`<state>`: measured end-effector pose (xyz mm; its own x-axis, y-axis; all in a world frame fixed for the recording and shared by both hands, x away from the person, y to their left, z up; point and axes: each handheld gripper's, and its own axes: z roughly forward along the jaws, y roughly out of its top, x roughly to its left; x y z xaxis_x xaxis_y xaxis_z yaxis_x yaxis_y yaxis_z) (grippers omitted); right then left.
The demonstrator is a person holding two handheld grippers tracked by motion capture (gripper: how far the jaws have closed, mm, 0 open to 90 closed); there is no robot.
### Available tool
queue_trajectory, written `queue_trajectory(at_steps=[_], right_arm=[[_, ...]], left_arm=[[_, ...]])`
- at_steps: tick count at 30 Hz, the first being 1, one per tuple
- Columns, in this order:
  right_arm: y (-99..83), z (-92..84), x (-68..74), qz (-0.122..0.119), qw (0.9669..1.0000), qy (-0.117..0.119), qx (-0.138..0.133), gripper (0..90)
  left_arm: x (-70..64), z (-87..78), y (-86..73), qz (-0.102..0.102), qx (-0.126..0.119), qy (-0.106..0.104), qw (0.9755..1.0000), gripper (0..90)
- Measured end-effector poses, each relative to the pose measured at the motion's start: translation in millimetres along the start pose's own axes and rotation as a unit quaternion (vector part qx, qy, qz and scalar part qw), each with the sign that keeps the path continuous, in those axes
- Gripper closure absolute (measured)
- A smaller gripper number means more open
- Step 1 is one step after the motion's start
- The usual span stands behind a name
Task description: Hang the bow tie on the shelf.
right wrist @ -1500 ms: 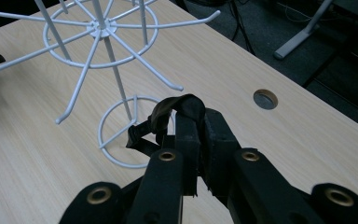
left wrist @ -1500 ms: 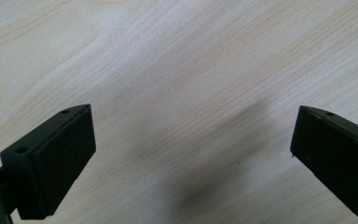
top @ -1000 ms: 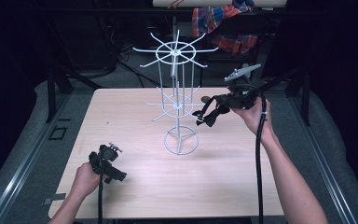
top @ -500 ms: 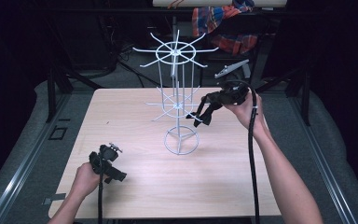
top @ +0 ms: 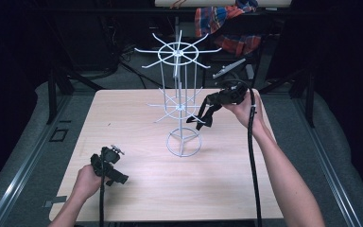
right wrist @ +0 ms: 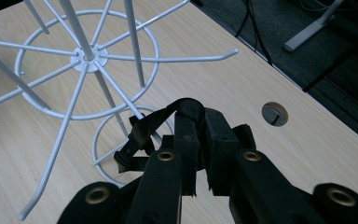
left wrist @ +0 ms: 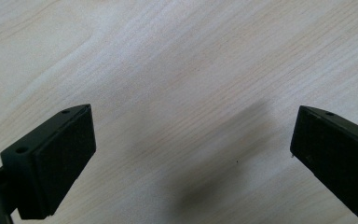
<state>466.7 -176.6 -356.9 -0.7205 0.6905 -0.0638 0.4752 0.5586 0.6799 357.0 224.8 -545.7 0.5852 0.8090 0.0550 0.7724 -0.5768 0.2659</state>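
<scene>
A white wire display rack [top: 179, 101] with two tiers of spoke arms stands on its ring base near the middle of the wooden table [top: 137, 118]. Just right of its lower tier, my right gripper [top: 211, 101] is shut on a black strap [top: 202, 117] that dangles down beside the spokes. The right gripper view looks down on the strap [right wrist: 144, 128], looped over the closed right gripper [right wrist: 200, 126], with the rack's lower spokes [right wrist: 86, 56] and base ring beneath. At the table's front left my left gripper [top: 119, 165] is open over bare wood, nothing between its pads [left wrist: 65, 158].
A round cable hole [right wrist: 275, 113] pierces the table near its right edge. A plaid cloth [top: 227, 23] hangs behind the table. Dark floor and metal frame legs surround it. Each gripper trails a cable toward the front edge.
My right gripper has carried the black strap a little to the left, closer to the rack's lower spokes. The left gripper has stayed where it was.
</scene>
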Motion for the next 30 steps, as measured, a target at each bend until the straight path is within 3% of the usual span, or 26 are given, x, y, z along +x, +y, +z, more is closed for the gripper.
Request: queue_trajectory(at_steps=[20,30], right_arm=[[16.7,26.3,-6.0,0.009,0.9990,0.013,0.041,83.2],[14.7,34.4,-6.4,0.022,0.9984,0.019,0.048,81.0]], left_arm=[[-0.6,0.2,0.1,0.001,0.002,0.000,1.0000,0.1],[-0.1,-0.1,-0.3,0.002,0.003,-0.002,1.0000,0.1]])
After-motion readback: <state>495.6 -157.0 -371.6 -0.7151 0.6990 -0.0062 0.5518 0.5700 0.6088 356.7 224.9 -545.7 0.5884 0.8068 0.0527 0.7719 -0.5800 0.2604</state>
